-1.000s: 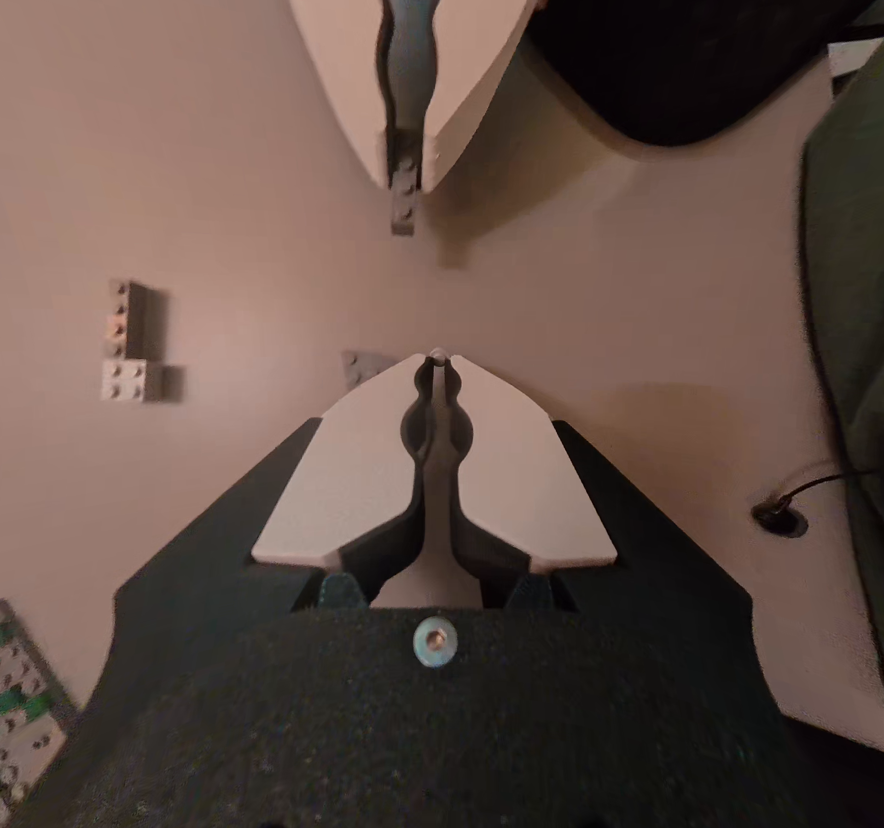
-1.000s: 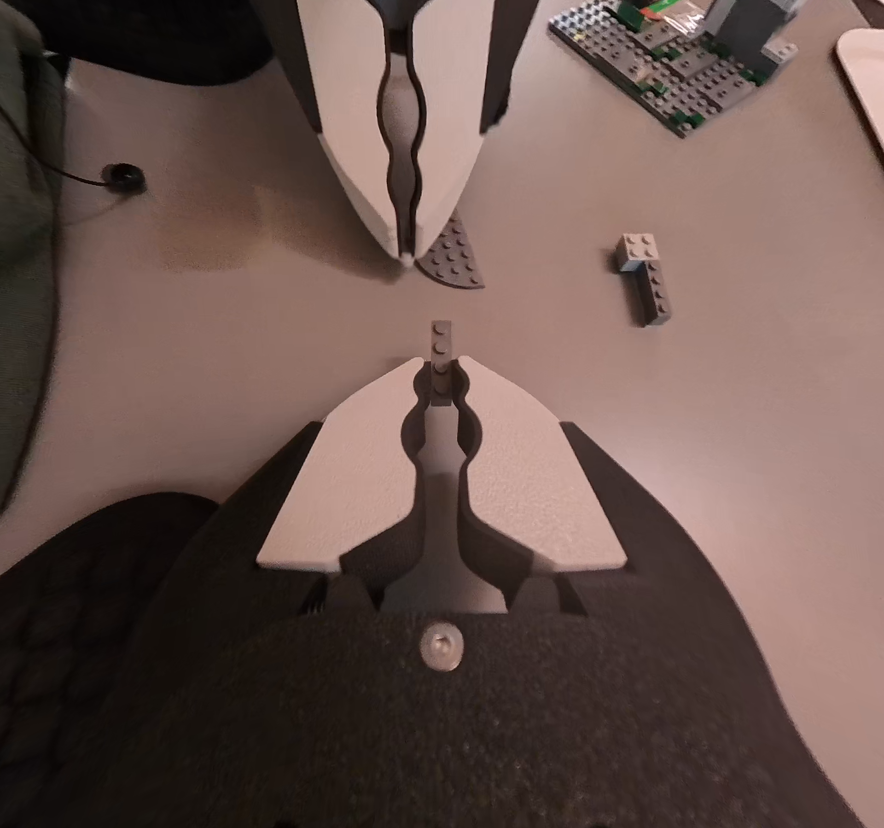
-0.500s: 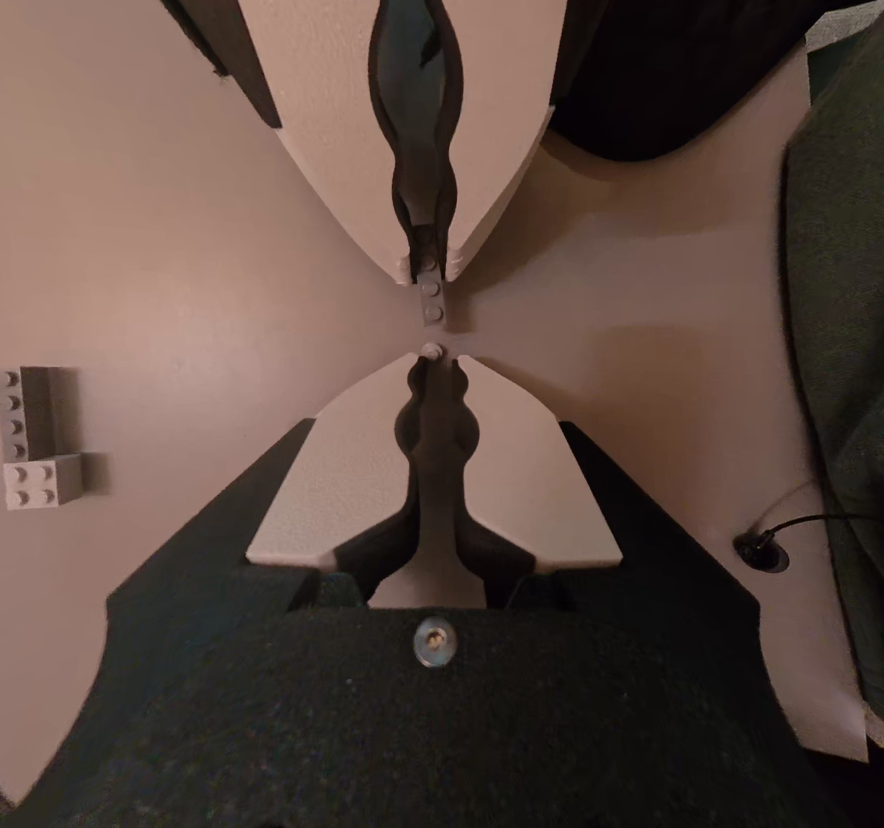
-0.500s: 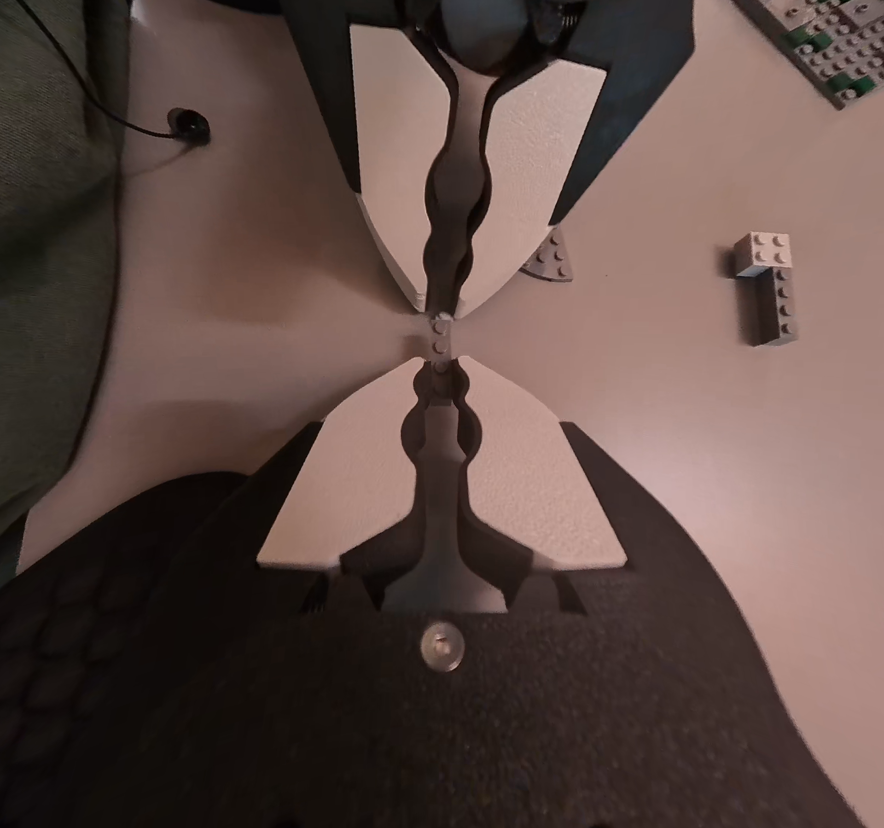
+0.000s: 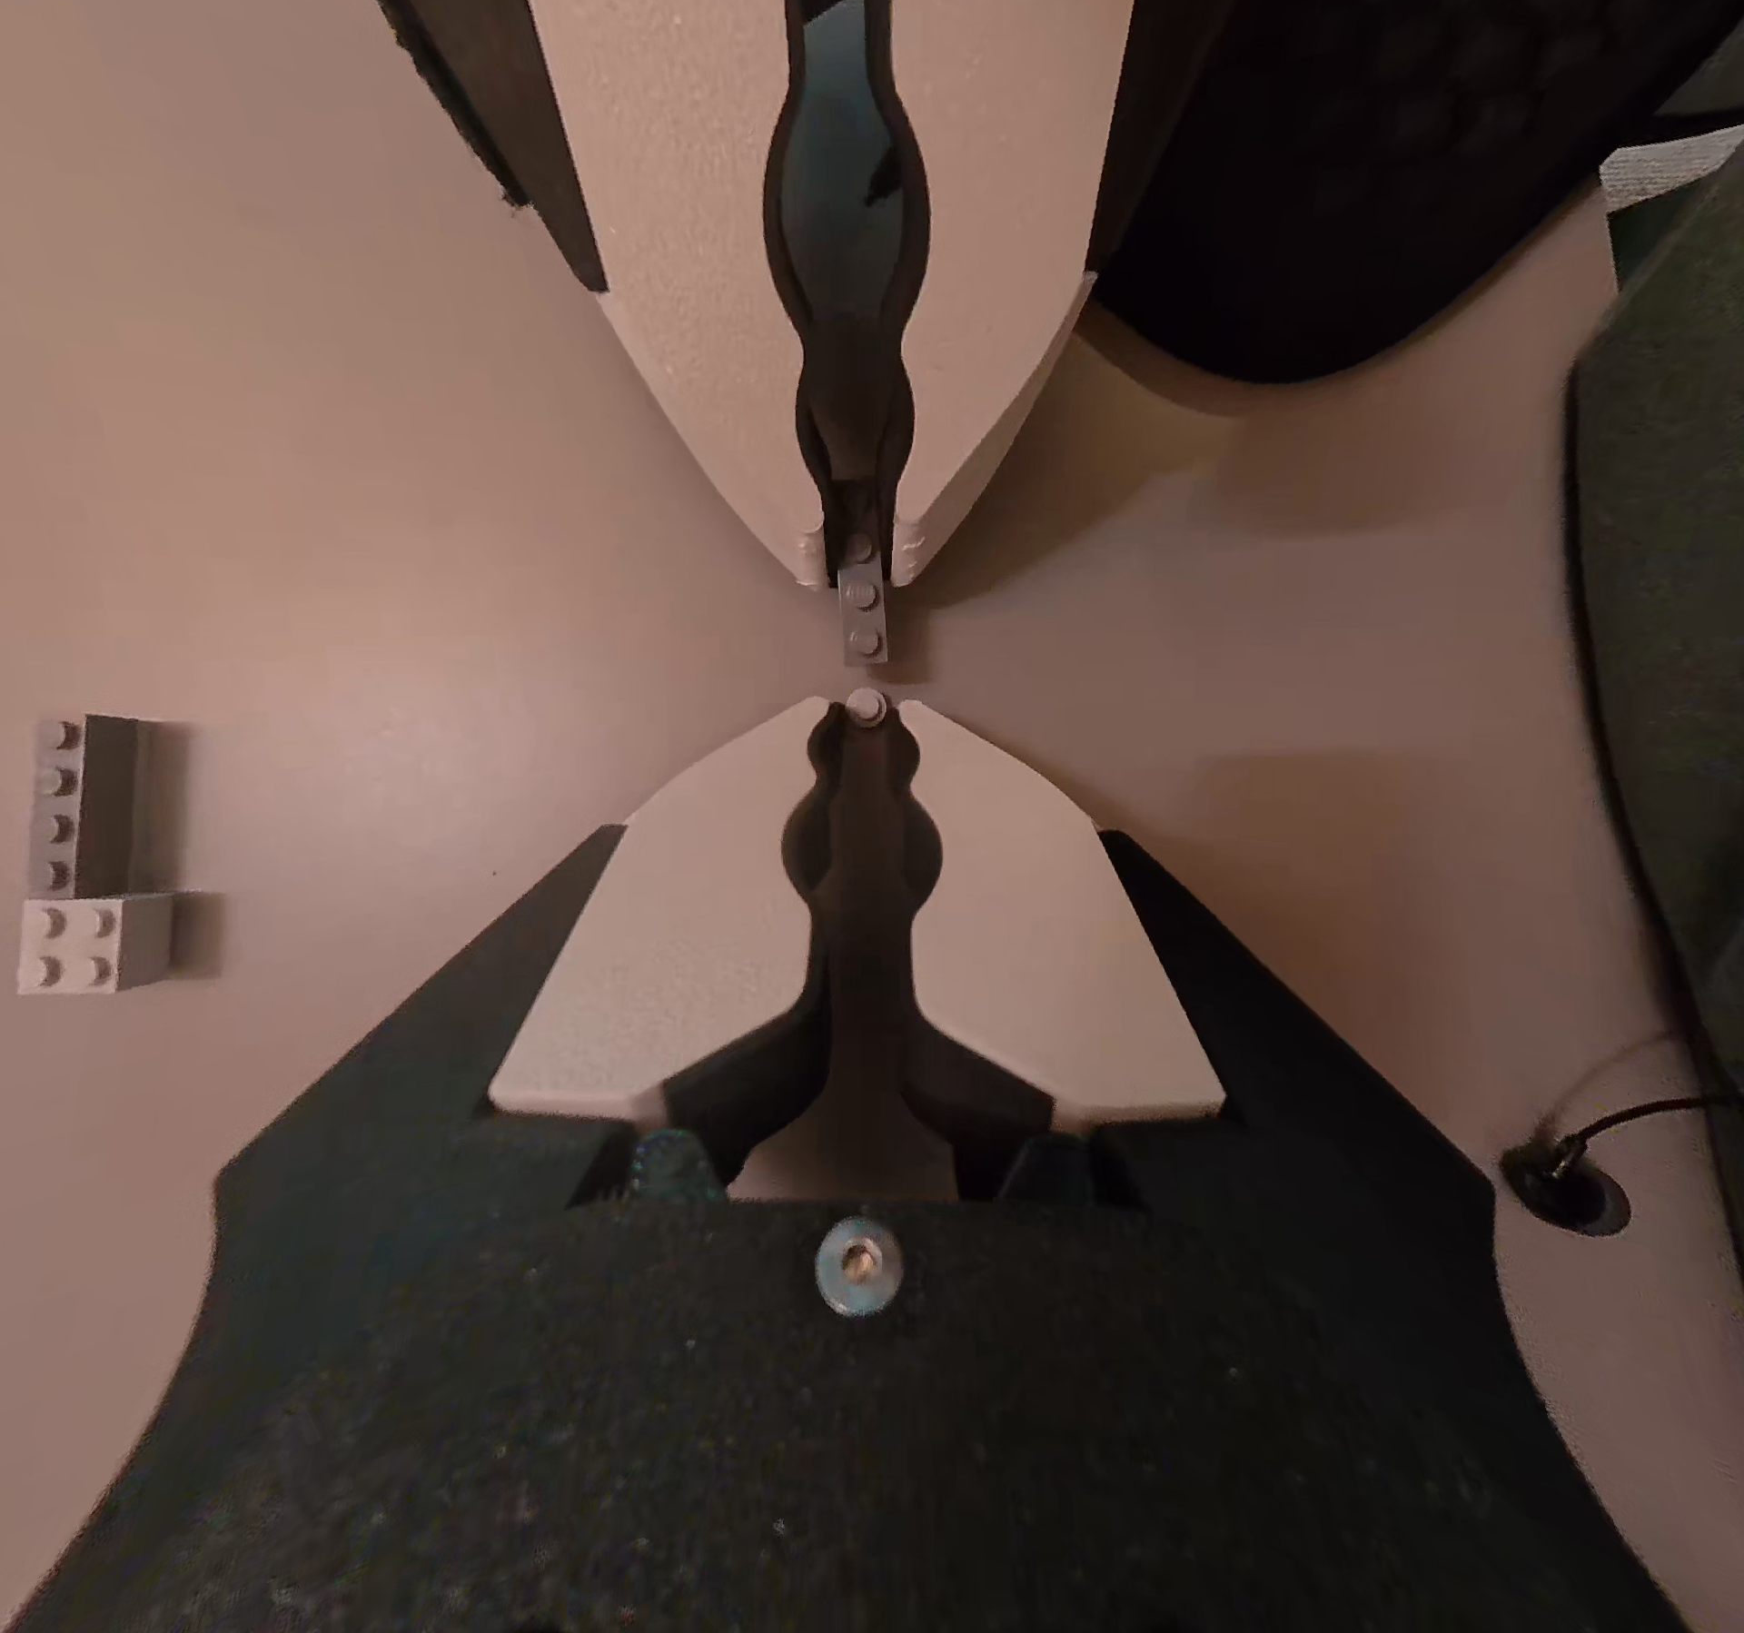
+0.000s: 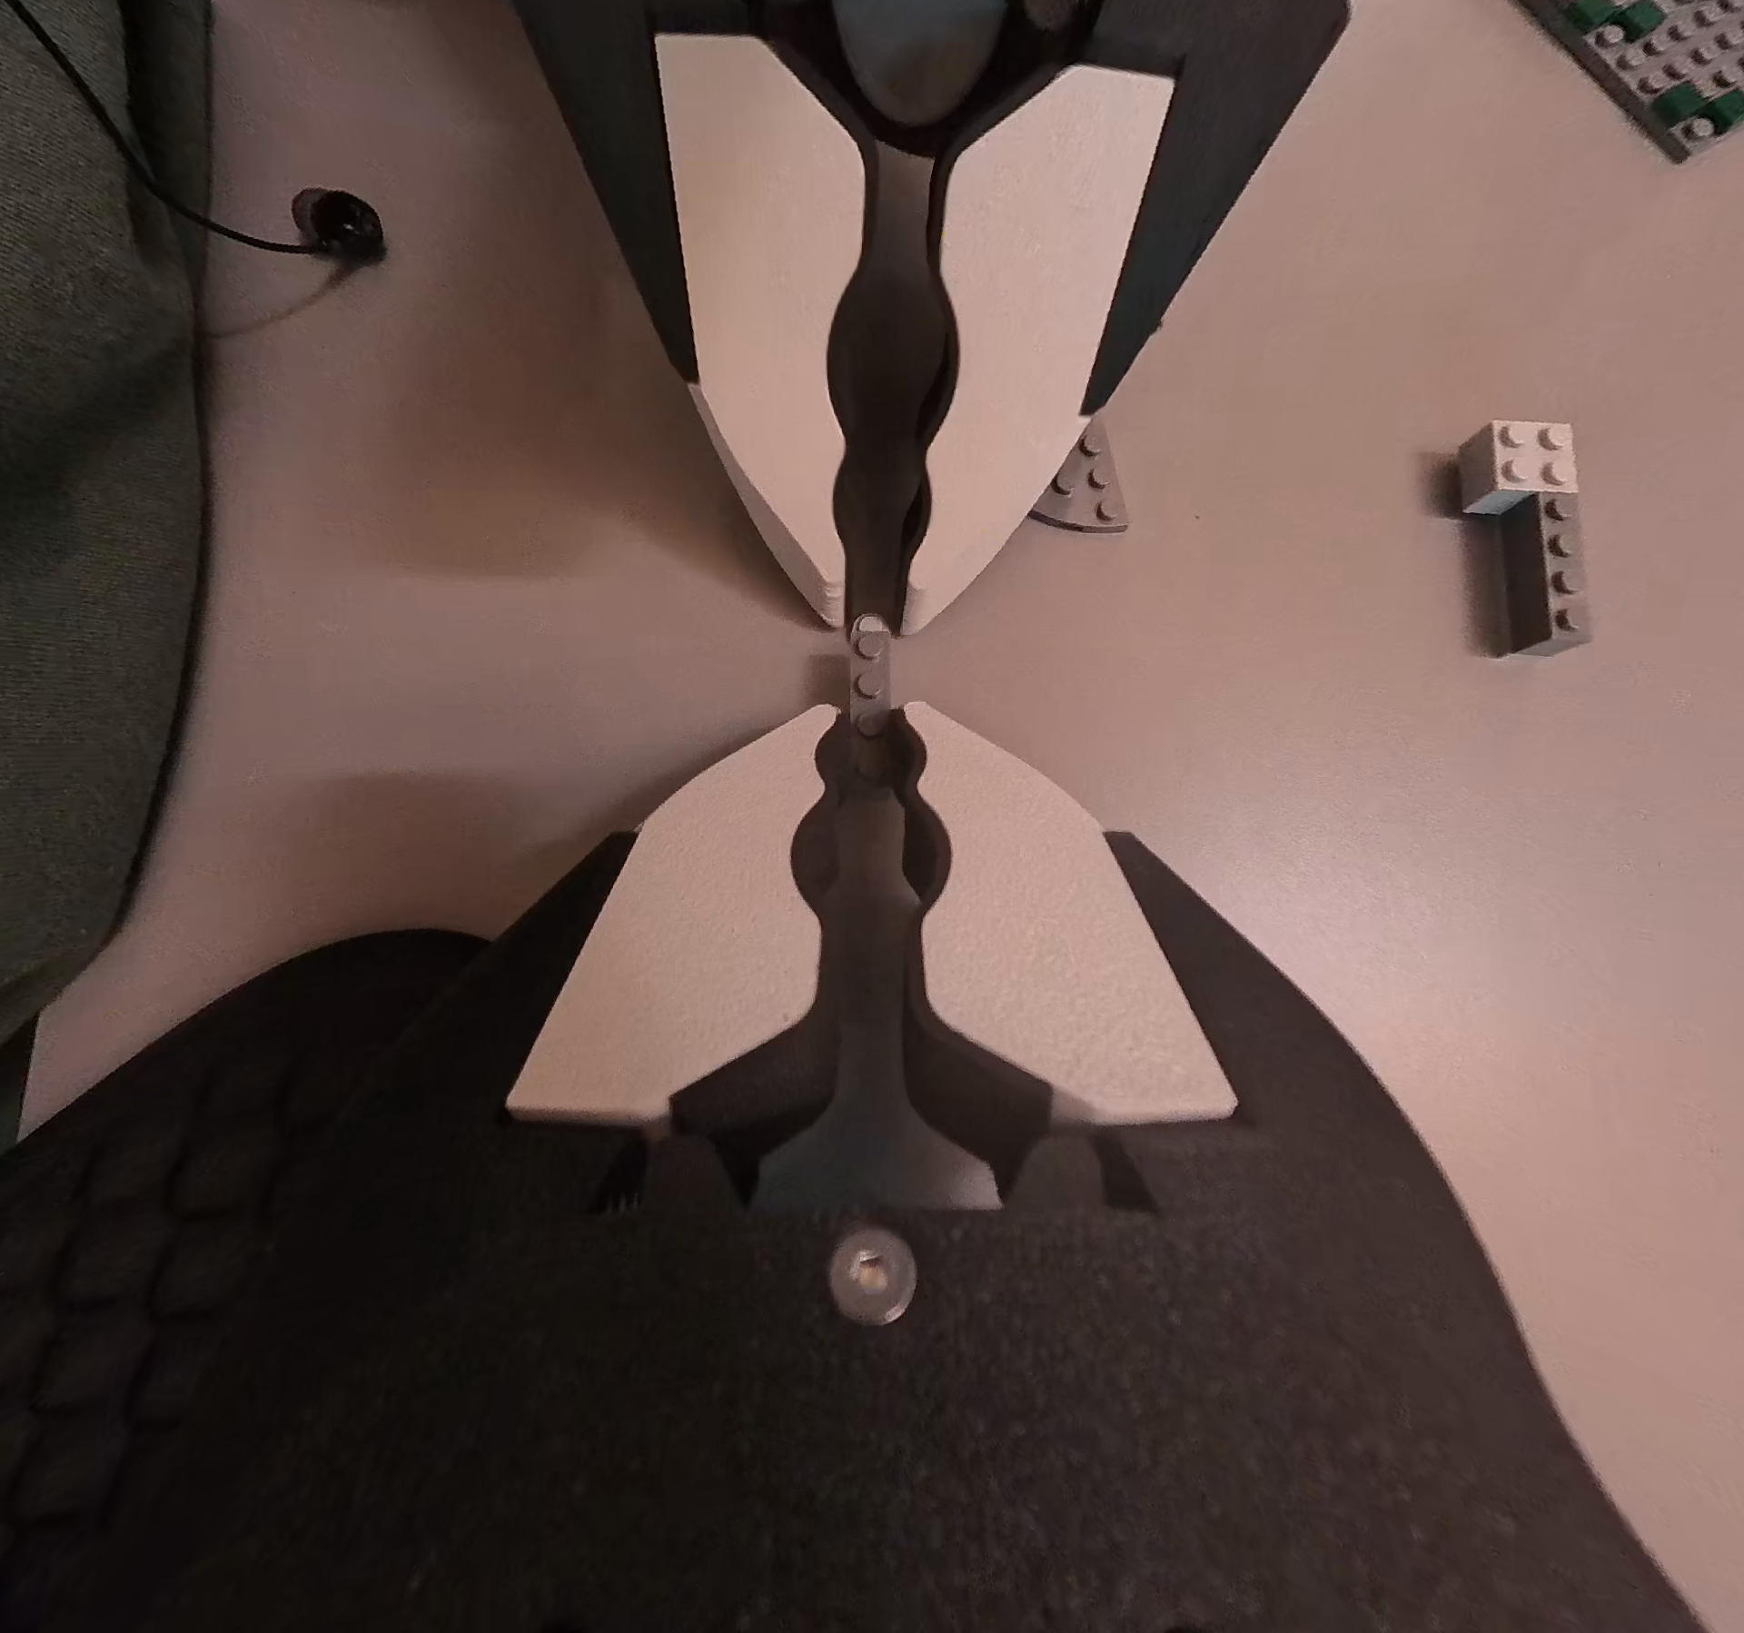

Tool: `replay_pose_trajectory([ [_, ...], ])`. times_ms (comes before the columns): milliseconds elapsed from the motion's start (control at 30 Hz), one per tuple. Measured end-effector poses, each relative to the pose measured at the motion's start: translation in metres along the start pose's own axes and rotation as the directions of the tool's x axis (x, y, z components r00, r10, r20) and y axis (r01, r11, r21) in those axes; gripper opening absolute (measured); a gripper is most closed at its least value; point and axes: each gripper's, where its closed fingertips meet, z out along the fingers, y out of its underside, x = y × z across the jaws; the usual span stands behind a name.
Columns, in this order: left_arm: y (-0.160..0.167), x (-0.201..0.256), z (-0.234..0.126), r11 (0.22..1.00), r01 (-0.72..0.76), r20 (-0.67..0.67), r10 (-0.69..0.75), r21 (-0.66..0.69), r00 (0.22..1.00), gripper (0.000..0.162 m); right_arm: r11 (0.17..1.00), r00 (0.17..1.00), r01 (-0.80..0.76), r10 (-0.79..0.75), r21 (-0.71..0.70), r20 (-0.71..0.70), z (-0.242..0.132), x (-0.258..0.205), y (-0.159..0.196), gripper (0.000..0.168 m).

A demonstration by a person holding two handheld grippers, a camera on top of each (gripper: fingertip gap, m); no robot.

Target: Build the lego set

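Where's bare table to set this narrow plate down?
Bare tan table lies right of the gripper tips, below the light and dark grey brick pair. Also bare: left of the tips, below the black cable grommet. Crowded: the centre, where both grippers meet, and the grey wedge plate.

Both grippers sit tip to tip over the table, pointing straight at each other. The left gripper (image 5: pixel 865 708) has its white fingers (image 5: pixel 717 908) pinched together, only a tiny round stud poking out at the tips. The right gripper (image 6: pixel 870 720) is clamped the same way (black wavy pads nearly meeting) around a thin grey plate (image 6: pixel 868 677) sticking out forward.
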Motion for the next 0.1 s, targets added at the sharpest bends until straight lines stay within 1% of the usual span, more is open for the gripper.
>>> replay_pose_trajectory([
  [100,-0.0013,0.0007,0.0009,1.000,-0.001,0.001,0.001,0.013,1.000,0.007,1.000,1.000,-0.002,0.002,-0.001,0.002,0.0001,-0.0001,0.0005,0.008],
])
